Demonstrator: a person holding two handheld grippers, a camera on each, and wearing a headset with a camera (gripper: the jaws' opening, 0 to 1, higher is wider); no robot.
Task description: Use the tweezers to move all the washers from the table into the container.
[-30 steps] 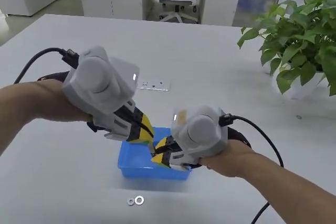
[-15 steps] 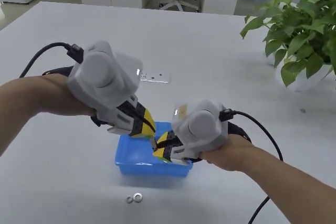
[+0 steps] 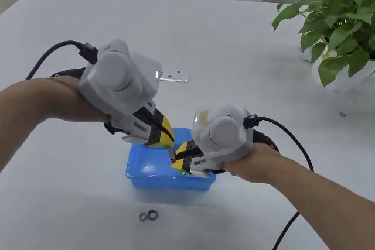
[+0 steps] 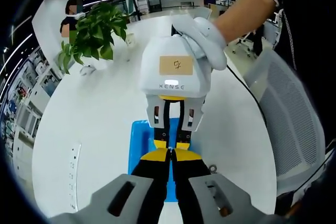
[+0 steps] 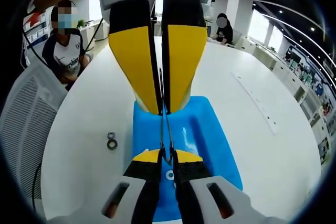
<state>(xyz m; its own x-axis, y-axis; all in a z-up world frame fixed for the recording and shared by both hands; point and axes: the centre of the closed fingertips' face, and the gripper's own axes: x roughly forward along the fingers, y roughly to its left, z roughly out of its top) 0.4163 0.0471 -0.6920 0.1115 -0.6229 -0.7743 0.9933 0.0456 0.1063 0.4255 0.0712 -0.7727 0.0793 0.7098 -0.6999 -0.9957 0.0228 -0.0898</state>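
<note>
Meeting above the blue container [image 3: 164, 181], the left gripper [image 3: 166, 143] and the right gripper [image 3: 180, 165] each had jaws narrowed onto the tweezers [image 5: 163, 129]. We saw one washer [image 5: 169, 174] inside the container and two washers [image 3: 147, 216] on the table [image 3: 246, 74] just beside it.

Two chunky pale-grey housings, both rounded. The left gripper [image 3: 167, 143] and the right gripper [image 3: 179, 165] each end in black jaws capped with yellow pads. A black cable [image 3: 61, 43] leaves the left one at ten o'clock, and a second cable [image 3: 291, 139] leaves the right one at three. The right one's front carries a tan label [image 4: 176, 65] with a scribbled mark, and at six o'clock below it the lettering [image 4: 169, 85] reads XENSE.
</note>
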